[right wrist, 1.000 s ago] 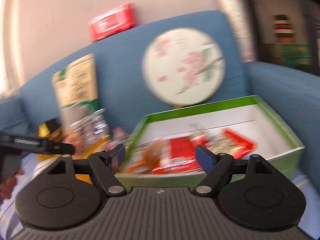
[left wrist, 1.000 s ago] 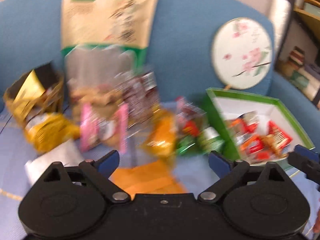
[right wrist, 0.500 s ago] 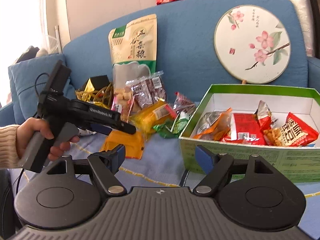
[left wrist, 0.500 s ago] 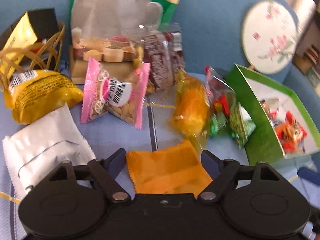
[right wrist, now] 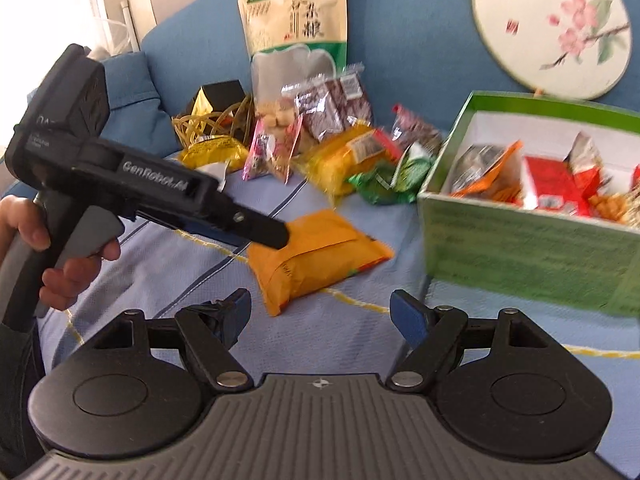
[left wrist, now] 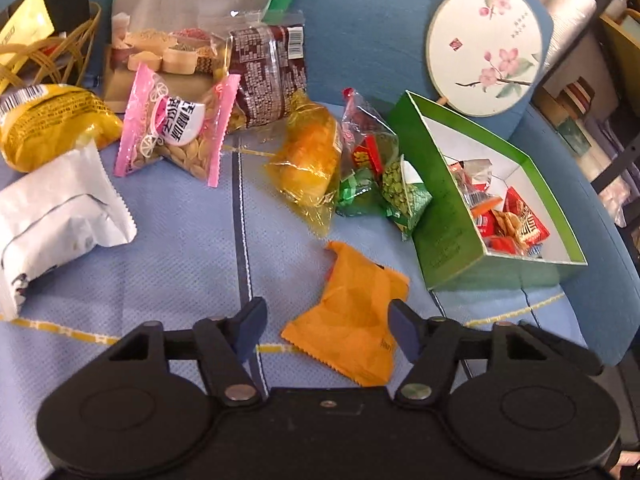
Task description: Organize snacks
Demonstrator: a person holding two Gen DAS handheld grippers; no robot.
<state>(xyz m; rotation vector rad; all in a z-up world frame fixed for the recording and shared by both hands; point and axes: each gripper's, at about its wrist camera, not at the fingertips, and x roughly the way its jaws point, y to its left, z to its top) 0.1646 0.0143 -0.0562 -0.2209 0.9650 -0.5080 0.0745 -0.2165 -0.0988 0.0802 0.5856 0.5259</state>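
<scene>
While the left gripper (left wrist: pixel 326 326) straddles the orange packet (left wrist: pixel 354 316), nothing is clamped.
Its jaws, just narrowing, apparently don't press it; right gripper (right wrist: pixel 320 316) gapes unladen near the green box (right wrist: pixel 520 240).

"GenRobot.AI" stands on the left hand-held gripper (right wrist: pixel 276 236) body, left of frame; Chinese characters mark the tall beige pouch (right wrist: pixel 296 12), top centre.

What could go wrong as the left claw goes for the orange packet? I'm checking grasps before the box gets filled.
1. The orange packet lies flat and off-centre toward one finger of the open, just-narrowing left claw; it may pinch only a corner.
2. The box stands close by; a swing could knock it.
</scene>
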